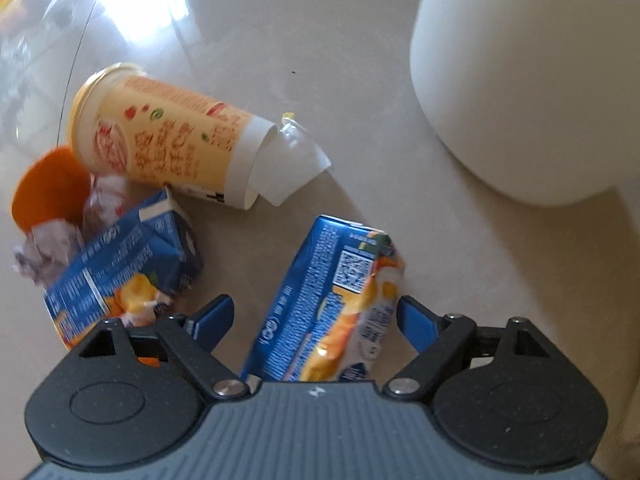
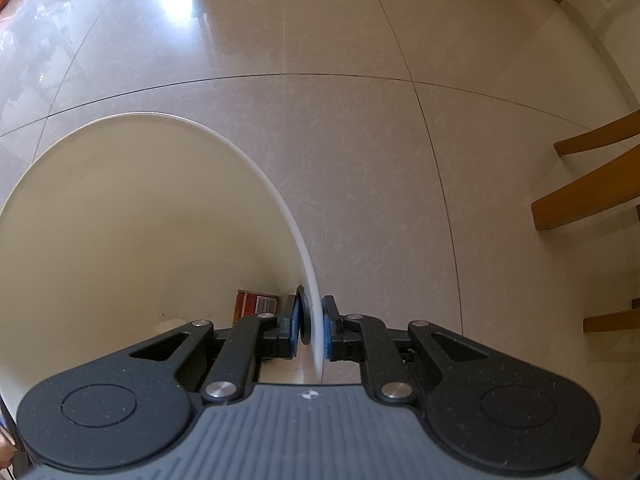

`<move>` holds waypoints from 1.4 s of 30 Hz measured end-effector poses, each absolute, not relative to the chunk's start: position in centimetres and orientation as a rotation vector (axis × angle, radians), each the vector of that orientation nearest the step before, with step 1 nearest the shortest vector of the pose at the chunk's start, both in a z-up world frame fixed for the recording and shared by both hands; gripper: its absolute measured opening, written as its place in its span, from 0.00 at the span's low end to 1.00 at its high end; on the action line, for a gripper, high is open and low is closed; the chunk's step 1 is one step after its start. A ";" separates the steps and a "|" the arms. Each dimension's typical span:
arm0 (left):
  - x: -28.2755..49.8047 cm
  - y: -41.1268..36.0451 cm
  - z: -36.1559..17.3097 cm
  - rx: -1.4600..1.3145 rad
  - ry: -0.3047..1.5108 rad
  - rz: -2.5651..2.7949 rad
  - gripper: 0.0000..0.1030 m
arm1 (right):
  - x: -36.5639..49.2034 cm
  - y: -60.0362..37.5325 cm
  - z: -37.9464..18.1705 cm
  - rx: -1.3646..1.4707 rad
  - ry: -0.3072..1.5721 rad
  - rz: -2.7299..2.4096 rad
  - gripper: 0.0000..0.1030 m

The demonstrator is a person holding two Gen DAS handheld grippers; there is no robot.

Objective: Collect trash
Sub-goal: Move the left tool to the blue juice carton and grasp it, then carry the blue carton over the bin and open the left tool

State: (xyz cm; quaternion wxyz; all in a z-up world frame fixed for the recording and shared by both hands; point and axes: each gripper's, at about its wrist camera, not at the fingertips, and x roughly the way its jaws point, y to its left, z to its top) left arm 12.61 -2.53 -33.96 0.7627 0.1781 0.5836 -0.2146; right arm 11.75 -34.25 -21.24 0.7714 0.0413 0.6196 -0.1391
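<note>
The left gripper is hanging low over the tiled floor with its jaws spread around a blue juice carton lying at lower centre, the right blue pad just beside the carton, the left one apart from it. A second carton, a tipped yellow cup, crumpled wrappers and an orange lid are lying at left, the white bin standing at upper right. In the right wrist view the right gripper is pinching the white bin's rim at lower centre, a red box lying inside
</note>
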 end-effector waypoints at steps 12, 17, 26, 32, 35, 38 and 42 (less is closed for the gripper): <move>11.2 -5.1 -35.3 0.577 1.243 -0.586 0.67 | 11.8 -34.3 -21.2 0.090 1.343 -0.304 0.14; 10.5 -5.5 -34.9 0.589 1.247 -0.599 0.62 | 11.8 -34.3 -21.3 0.092 1.344 -0.304 0.14; 11.0 -4.6 -34.2 0.533 1.271 -0.565 0.57 | 11.8 -34.3 -21.2 0.090 1.343 -0.304 0.14; 12.0 -4.8 -31.3 0.556 1.315 -0.554 0.57 | 11.9 -34.2 -21.3 0.093 1.344 -0.310 0.14; 12.4 -5.0 -28.6 0.565 1.321 -0.560 0.57 | 11.9 -34.3 -21.3 0.095 1.344 -0.310 0.14; 13.0 -5.3 -25.0 0.571 1.310 -0.577 0.57 | 11.9 -34.4 -21.3 0.101 1.346 -0.312 0.14; 13.7 -6.0 -19.0 0.603 1.302 -0.586 0.57 | 11.9 -34.5 -21.3 0.102 1.345 -0.311 0.14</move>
